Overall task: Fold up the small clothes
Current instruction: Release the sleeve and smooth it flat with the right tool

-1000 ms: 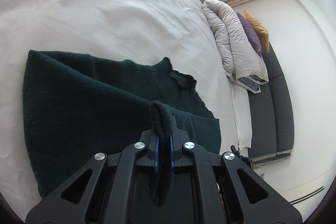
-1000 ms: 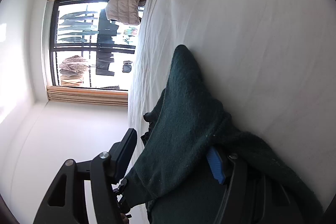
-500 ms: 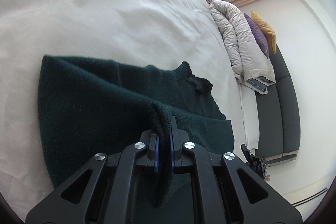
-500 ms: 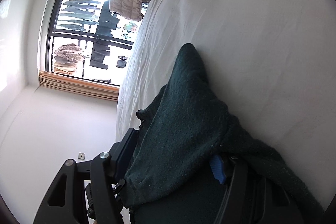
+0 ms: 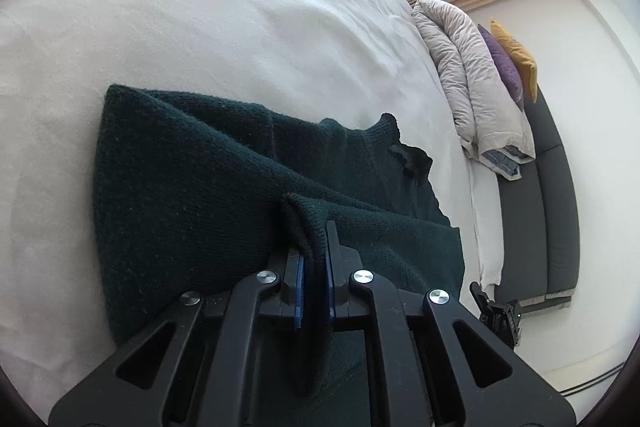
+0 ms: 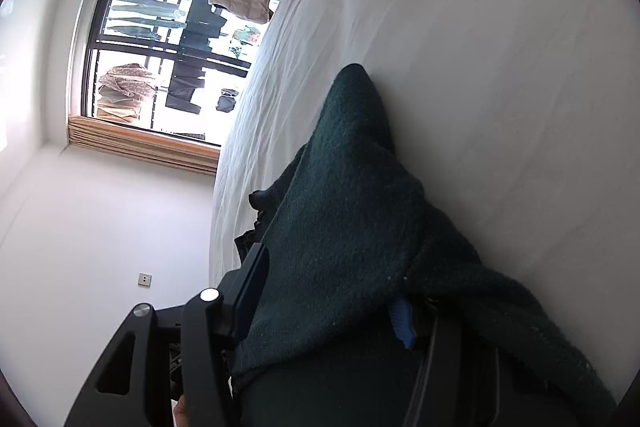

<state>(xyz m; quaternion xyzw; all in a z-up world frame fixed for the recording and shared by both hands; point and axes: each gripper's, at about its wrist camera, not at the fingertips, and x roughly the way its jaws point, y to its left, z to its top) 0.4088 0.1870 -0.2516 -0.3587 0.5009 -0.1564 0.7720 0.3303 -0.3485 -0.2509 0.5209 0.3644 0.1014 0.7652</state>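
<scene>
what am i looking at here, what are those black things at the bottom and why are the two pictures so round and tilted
The black shapes are two hand-held grippers: simple two-finger clamps that a person carries, one in each hand. There is no robot arm. Each clamp has a wide-angle camera looking forward along its fingers, which makes the pictures round and tilted.

The left camera shows the left hand-held gripper shut on a pinched fold of a dark green sweater. The sweater lies on a white bed sheet.

The right camera shows the right hand-held gripper with its fingers wide apart and the same sweater draped between and over them. Its grip is not clear.

In the background are a folded quilt and a window.
</scene>
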